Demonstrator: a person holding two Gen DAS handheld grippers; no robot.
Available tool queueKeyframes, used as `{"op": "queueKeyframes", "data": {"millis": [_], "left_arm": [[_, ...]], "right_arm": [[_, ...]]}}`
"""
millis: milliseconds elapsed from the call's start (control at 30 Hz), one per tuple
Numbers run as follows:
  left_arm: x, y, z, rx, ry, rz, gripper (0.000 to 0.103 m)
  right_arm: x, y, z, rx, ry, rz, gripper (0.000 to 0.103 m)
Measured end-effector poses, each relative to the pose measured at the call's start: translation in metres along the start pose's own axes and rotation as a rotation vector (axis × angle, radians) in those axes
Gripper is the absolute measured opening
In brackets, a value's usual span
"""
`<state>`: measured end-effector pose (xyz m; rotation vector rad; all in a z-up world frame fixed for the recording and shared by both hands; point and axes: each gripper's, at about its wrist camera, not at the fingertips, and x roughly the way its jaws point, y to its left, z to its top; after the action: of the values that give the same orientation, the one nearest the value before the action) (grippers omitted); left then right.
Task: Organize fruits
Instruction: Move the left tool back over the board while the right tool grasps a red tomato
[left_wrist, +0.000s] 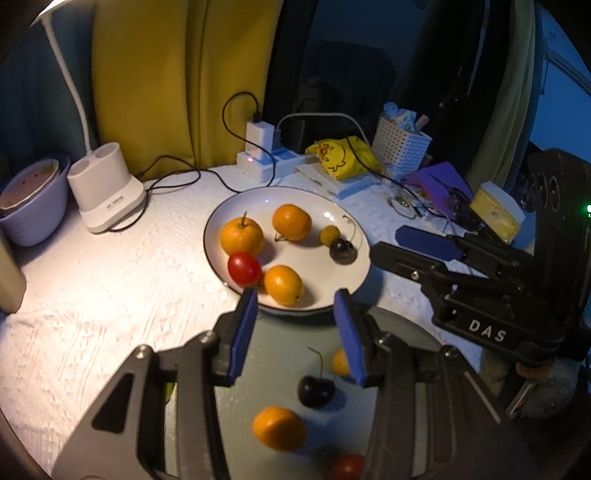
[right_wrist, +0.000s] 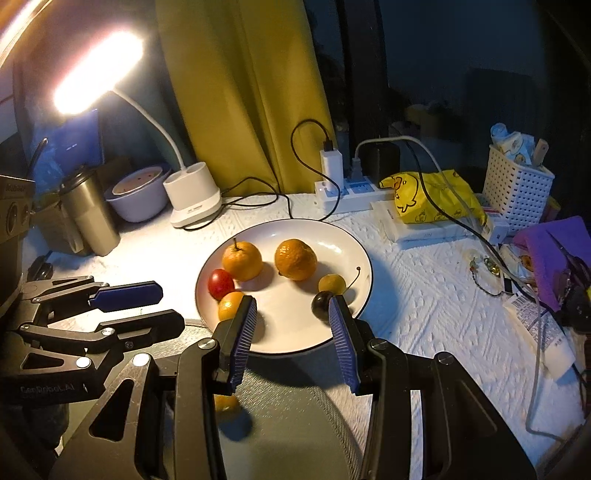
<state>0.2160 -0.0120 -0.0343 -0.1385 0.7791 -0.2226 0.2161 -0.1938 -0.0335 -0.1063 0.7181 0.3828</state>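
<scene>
Six fruits lie on the white plate (left_wrist: 354, 221); four more wait on the grey-green mat (left_wrist: 280, 354). My left tool (left_wrist: 297, 332) and right tool (right_wrist: 291, 332) both gape, empty.

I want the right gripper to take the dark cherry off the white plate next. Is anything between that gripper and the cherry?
Nothing visible blocks it. The right gripper hangs open just over the white plate's near rim, and the dark cherry sits right by its right finger. Only the small yellow fruit touches the cherry, on the far side.
</scene>
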Motion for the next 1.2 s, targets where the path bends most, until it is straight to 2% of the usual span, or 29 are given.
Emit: {"op": "queueKeyframes", "data": {"millis": [500,1200], "left_arm": [[-0.041,0.0,-0.032,-0.011,-0.031,0.005,0.045],[-0.057,0.012,-0.087,-0.064,-0.01,0.007,0.045]], "right_arm": [[-0.039,0.024,-0.016,-0.022,-0.022,-0.013,0.043],[-0.045,0.062,-0.061,-0.047,0.045,0.011,0.043]]}}
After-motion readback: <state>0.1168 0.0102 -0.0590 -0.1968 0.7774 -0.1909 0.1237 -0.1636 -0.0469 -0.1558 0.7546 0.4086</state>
